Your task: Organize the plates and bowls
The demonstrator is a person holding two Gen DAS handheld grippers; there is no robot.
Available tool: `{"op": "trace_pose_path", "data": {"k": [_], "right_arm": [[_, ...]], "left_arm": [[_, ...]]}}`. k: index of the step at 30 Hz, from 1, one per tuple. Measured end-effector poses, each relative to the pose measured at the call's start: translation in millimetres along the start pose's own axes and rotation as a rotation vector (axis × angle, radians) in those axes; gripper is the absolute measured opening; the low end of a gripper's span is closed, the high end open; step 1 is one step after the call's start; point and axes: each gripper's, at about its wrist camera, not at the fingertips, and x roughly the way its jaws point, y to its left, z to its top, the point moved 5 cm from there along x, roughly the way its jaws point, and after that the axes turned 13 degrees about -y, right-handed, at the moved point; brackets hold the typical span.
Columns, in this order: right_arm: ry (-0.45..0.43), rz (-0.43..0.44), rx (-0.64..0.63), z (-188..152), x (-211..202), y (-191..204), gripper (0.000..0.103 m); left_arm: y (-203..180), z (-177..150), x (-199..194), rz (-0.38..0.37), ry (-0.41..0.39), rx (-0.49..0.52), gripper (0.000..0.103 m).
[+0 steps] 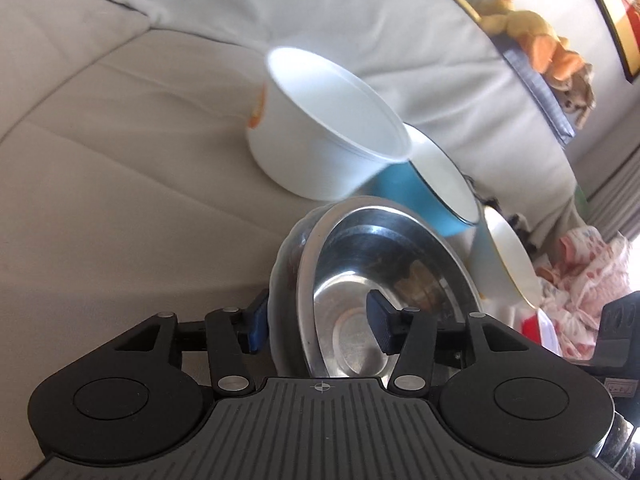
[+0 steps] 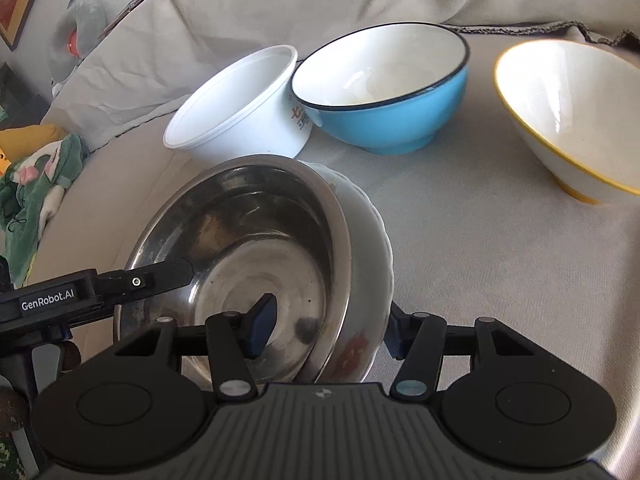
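Note:
A steel bowl (image 1: 372, 276) nests inside a white ceramic bowl (image 1: 282, 280), both tilted above the beige sofa seat. My left gripper (image 1: 318, 326) is shut on their near rim, one finger outside, one inside the steel bowl. My right gripper (image 2: 326, 330) is shut on the same stack: steel bowl (image 2: 240, 240) and white bowl (image 2: 372, 240). The left gripper (image 2: 120, 284) reaches in from the left in the right wrist view. Behind stand a white plastic tub (image 2: 240, 108), a blue bowl (image 2: 384, 88) and a yellow-rimmed white bowl (image 2: 568, 116).
The sofa cushion (image 2: 480, 240) lies under everything, with a grey cover (image 1: 400, 32) behind. A green patterned cloth (image 2: 36, 184) lies left. Plush toys (image 1: 532, 44) sit on the backrest, and pink cloth (image 1: 580, 280) lies at the right.

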Motion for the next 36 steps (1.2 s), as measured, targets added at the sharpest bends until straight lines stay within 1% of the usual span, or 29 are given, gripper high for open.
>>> {"op": "trace_pose_path", "data": {"k": [3, 6, 8, 10, 12, 13, 14, 16, 17, 19, 20, 22, 25, 26, 27, 28, 29, 30, 31, 34, 36], "right_arm": [[-0.012, -0.011, 0.063, -5.5, -14.4, -19.4, 0.055], [-0.03, -0.005, 0.087, -8.0, -21.7, -31.0, 0.055], [-0.063, -0.03, 0.075, -6.9, -27.1, -33.5, 0.056], [-0.119, -0.086, 0.022, -3.1, -38.6, -35.9, 0.057], [-0.171, -0.106, 0.015, -0.1, -55.7, -45.3, 0.064], [-0.191, -0.101, 0.035, 1.6, -65.7, -53.9, 0.067], [-0.201, -0.09, 0.064, 0.1, -73.7, -63.5, 0.073], [-0.21, -0.069, 0.13, -5.1, -84.1, -82.9, 0.077], [-0.21, -0.081, 0.162, -9.7, -88.4, -94.6, 0.077], [-0.2, -0.132, 0.191, -17.5, -91.4, -114.4, 0.077], [-0.196, -0.131, 0.219, -21.1, -92.1, -122.6, 0.077], [-0.198, -0.096, 0.253, -24.0, -94.4, -130.1, 0.077], [-0.182, -0.098, 0.215, -25.7, -89.6, -128.9, 0.077], [-0.181, -0.1, 0.193, -25.9, -88.2, -126.6, 0.079], [-0.177, -0.1, 0.169, -26.5, -86.7, -123.1, 0.084], [-0.172, -0.099, 0.144, -26.7, -83.9, -119.4, 0.086], [-0.166, -0.095, 0.122, -27.0, -81.5, -116.2, 0.091], [-0.163, -0.081, 0.11, -27.5, -79.5, -113.7, 0.099], [-0.164, -0.06, 0.112, -28.1, -77.9, -112.5, 0.103], [-0.168, -0.049, 0.1, -29.5, -78.0, -111.5, 0.103], [-0.134, -0.021, 0.038, -28.2, -77.9, -109.9, 0.103]], "left_arm": [[-11.4, -6.9, 7.5, -0.053, 0.016, 0.003, 0.054], [-18.4, -9.7, 13.2, -0.06, 0.009, 0.028, 0.054], [-15.1, -8.0, 11.1, -0.057, 0.007, 0.009, 0.049], [-11.4, -1.4, 0.3, -0.024, -0.04, -0.017, 0.047], [-14.8, 9.5, -17.9, 0.021, -0.118, -0.011, 0.047], [-19.4, 14.3, -25.7, 0.036, -0.154, -0.009, 0.047], [-25.5, 18.2, -31.4, 0.036, -0.177, -0.008, 0.047], [-42.9, 23.1, -35.7, -0.002, -0.188, 0.0, 0.047], [-53.4, 23.9, -34.2, -0.028, -0.181, 0.004, 0.047], [-73.4, 22.9, -29.0, -0.068, -0.161, 0.012, 0.047], [-86.0, 21.3, -24.1, -0.09, -0.148, 0.023, 0.047], [-108.7, 13.6, -15.5, -0.122, -0.115, 0.053, 0.047], [-135.0, -1.9, -1.2, -0.148, -0.05, 0.096, 0.047], [-143.1, -8.3, 3.2, -0.158, -0.026, 0.111, 0.046], [-148.6, -13.9, 5.8, -0.163, -0.007, 0.124, 0.046], [-153.6, -18.7, 8.3, -0.164, 0.007, 0.136, 0.046], [-157.4, -21.9, 10.1, -0.164, 0.017, 0.145, 0.046], [-160.5, -24.2, 12.0, -0.163, 0.024, 0.151, 0.046], [-163.2, -25.8, 14.0, -0.16, 0.029, 0.155, 0.046], [-170.7, -25.6, 22.5, -0.147, 0.031, 0.156, 0.046], [-176.7, -22.4, 30.1, -0.143, 0.032, 0.142, 0.046]]}}
